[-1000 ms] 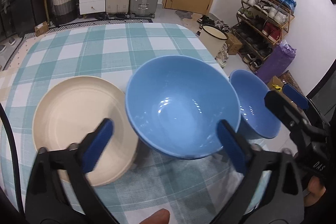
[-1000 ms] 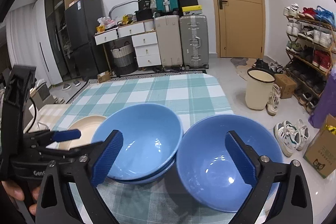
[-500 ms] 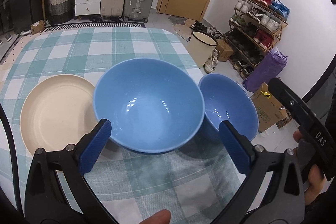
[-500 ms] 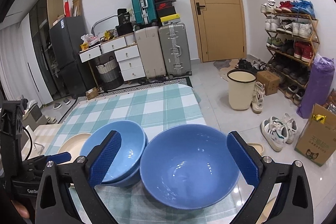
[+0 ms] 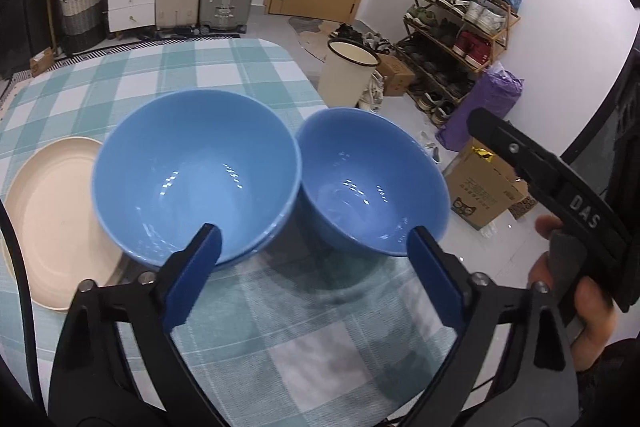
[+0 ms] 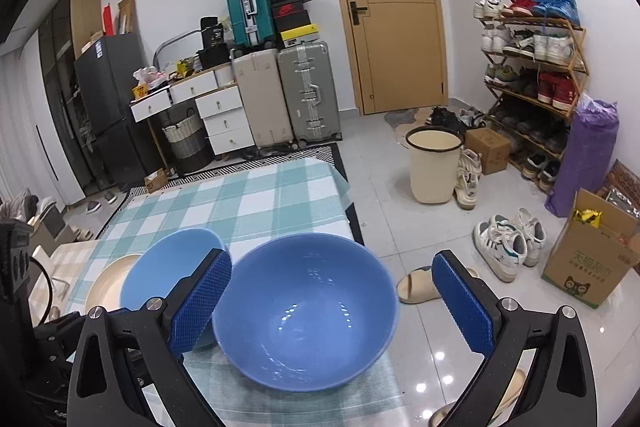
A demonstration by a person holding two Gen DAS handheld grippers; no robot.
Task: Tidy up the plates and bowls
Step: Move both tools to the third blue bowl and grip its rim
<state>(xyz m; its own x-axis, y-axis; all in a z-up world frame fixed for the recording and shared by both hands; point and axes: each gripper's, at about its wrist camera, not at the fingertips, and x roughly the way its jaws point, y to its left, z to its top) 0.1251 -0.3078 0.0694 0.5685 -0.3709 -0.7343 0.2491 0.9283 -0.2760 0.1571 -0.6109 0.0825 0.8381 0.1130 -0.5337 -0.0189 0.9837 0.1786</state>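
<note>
White letters "DAS" stand on the black body of the right gripper [image 5: 580,211] in the left wrist view. The cardboard box [image 6: 588,263] on the floor carries green print, too small to read.

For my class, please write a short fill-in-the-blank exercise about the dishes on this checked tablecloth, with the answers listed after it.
1. The two bowls, the stacked bowls and the single bowl, are coloured ____.
2. The cream plate lies on the ____ side of the stacked bowls in the left wrist view.
3. The single bowl sits near the table's ____, above the tiled floor.
4. Between the right gripper's open jaws sits the ____ bowl.

Answers: blue; left; edge; single
</note>
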